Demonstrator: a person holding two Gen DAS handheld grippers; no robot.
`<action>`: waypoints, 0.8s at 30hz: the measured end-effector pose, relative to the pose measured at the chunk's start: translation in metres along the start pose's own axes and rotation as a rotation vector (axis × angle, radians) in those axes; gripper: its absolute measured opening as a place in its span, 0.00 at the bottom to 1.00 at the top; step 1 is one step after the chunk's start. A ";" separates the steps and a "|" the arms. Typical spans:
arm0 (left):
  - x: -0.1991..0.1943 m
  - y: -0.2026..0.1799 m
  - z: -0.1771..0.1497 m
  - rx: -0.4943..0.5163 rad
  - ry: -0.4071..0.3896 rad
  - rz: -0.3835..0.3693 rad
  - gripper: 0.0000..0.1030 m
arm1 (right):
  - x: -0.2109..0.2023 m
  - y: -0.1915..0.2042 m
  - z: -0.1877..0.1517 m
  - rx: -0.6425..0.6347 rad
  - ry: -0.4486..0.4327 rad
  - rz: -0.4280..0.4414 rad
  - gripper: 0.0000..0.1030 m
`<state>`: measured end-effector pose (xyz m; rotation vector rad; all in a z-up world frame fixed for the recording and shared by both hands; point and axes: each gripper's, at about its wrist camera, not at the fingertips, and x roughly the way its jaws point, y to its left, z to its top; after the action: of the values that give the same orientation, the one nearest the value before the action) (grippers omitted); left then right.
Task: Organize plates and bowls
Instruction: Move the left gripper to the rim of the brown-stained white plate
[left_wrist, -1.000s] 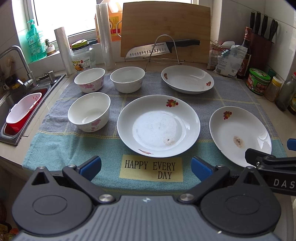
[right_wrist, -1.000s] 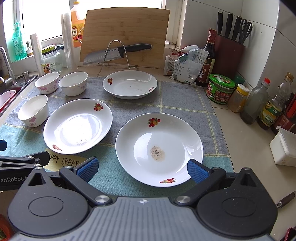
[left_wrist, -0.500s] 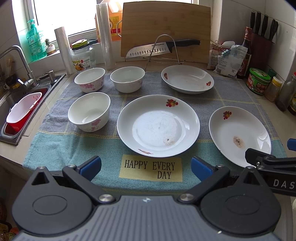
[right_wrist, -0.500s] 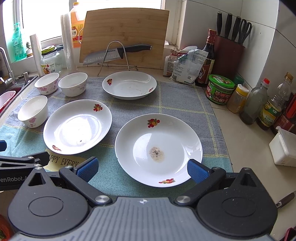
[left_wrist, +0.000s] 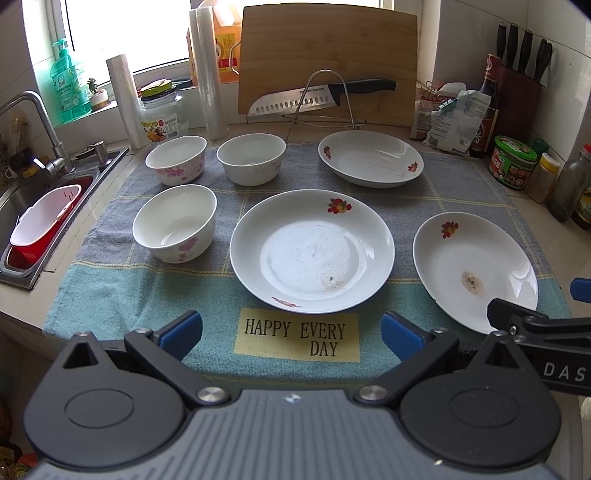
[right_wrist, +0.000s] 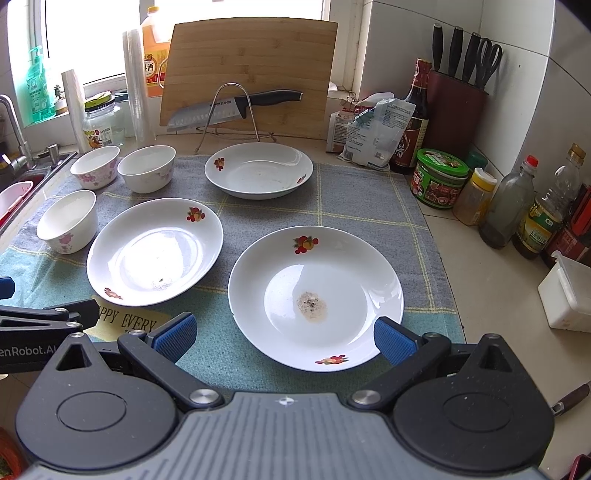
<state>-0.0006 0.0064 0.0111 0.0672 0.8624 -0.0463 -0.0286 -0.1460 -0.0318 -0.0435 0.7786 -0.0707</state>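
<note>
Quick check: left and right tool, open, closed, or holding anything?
Left tool: open, holding nothing.
Right tool: open, holding nothing.

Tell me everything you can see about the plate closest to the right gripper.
The nearest plate is round, white and glossy, seemingly ceramic, with a shallow well and broad rim. Red fruit decals mark the far and near rim. A brownish speckled residue patch sits at the centre. It lies flat, right way up, on the teal and grey cloth, apart from the other plates. The right gripper is open just before its near edge, not touching it.
</note>
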 end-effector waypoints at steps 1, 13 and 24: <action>0.000 0.000 0.000 -0.001 -0.002 -0.004 0.99 | -0.001 0.000 -0.002 -0.003 -0.007 0.002 1.00; 0.001 -0.004 -0.002 0.005 -0.047 -0.073 0.99 | 0.001 -0.010 -0.013 -0.054 -0.088 0.042 1.00; 0.012 -0.001 -0.003 -0.015 -0.051 -0.176 0.99 | 0.022 -0.034 -0.042 -0.104 -0.062 0.077 1.00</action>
<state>0.0052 0.0056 0.0002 -0.0240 0.8157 -0.2056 -0.0442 -0.1822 -0.0750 -0.1139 0.7211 0.0444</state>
